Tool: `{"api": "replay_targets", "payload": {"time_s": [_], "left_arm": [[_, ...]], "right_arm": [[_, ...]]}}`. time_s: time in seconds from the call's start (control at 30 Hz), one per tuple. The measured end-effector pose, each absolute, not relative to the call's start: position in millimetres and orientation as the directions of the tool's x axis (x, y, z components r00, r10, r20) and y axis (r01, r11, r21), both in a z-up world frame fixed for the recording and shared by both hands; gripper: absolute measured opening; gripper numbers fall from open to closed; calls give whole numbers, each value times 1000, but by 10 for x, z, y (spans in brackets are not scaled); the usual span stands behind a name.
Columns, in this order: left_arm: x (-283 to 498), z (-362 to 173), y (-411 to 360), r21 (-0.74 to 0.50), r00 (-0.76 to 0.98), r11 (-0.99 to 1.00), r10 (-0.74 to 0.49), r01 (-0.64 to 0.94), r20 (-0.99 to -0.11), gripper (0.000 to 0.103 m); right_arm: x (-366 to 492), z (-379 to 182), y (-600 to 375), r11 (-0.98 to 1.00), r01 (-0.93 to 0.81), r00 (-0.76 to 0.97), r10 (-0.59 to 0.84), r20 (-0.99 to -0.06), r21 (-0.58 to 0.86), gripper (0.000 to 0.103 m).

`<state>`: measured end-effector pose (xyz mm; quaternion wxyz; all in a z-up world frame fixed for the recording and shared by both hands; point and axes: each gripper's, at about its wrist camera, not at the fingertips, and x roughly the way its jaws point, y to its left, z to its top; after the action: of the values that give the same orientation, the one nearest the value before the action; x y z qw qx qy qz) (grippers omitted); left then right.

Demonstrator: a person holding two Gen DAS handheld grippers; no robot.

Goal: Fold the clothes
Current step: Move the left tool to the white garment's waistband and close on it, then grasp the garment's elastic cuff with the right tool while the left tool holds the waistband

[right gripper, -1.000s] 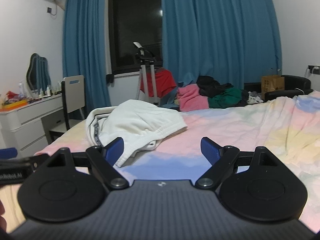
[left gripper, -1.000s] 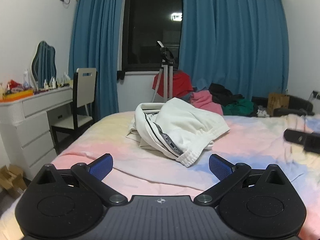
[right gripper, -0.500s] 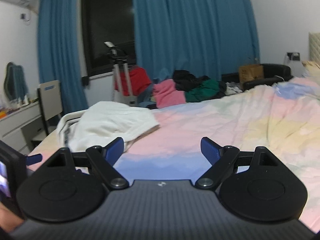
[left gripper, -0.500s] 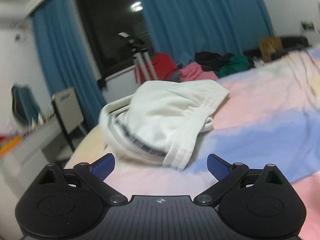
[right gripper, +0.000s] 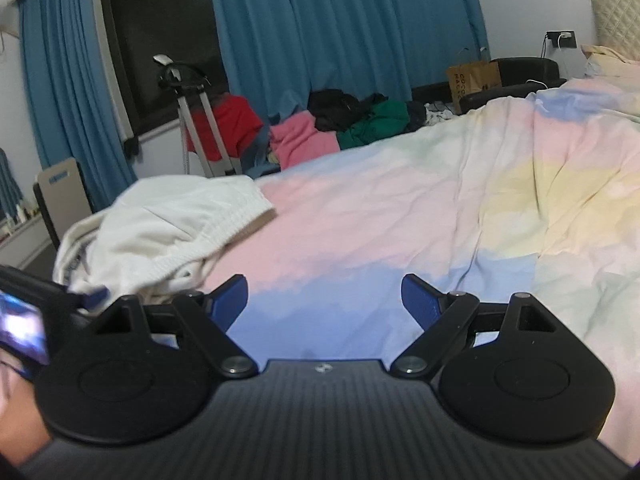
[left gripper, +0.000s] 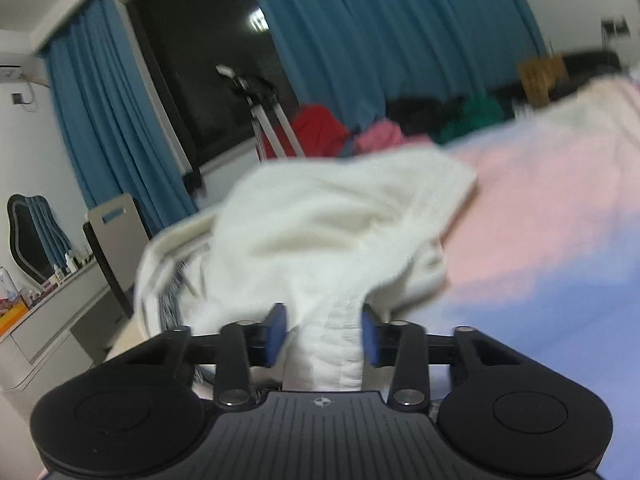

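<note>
White garment pinched by left hand-held gripper | right hand-held gripper spread over bedsheet | tripod behind

Dim indoor light, motion blur, fisheye warp

Soft matt white cloth garment; crumpled pastel cloth bedsheet; matt black plastic gripper.

Motion blur smears the white garment, possibly hiding its folds.
</note>
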<state>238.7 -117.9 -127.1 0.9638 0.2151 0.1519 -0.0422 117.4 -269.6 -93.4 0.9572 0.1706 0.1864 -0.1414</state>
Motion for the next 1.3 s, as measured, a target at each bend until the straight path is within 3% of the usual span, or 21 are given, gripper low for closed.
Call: {"api": "replay_targets", "payload": {"time_s": [0.2,0.4,0.6,0.8,0.97,1.07,1.17,1.23,1.3], "left_arm": [[1930,-743,-812,254,970,955,-94,152,-225,9],[1178,-180,-347,149,969,970,-164,192,-183,8],[408,130,193,51,957,968,-236,247,-171,7],[198,49,722,-53,963,982,-190,183,-190,7],[352,-102,1084,-125,952,988,-118,86,-283,7],[458,-225,1228,-143,935,989,-85,37,-344,7],[519,-358,1288,-126,920,992,-62,14,-387,7],[559,-438,1280,-94,915,996,-45,8,-400,8],[609,-495,1201,-51,918,999,-28,8,-396,8]], "right_arm": [[1166,-942,-2688,901,333,899,-214,-382,279,85],[1022,-811,-2486,940,264,935,-194,-298,215,85],[769,-602,-2108,985,98,969,-61,-241,144,85],[633,-685,-1482,993,-108,929,119,-351,50,85],[911,-901,-1255,994,-102,887,70,-456,-46,85],[1222,-1033,-1332,999,-41,851,27,-525,-15,85],[1456,-1084,-1416,999,-7,854,26,-519,40,85],[1587,-1098,-1451,999,28,871,-2,-491,45,77],[1684,-1129,-1453,998,49,878,-24,-478,41,59]]}}
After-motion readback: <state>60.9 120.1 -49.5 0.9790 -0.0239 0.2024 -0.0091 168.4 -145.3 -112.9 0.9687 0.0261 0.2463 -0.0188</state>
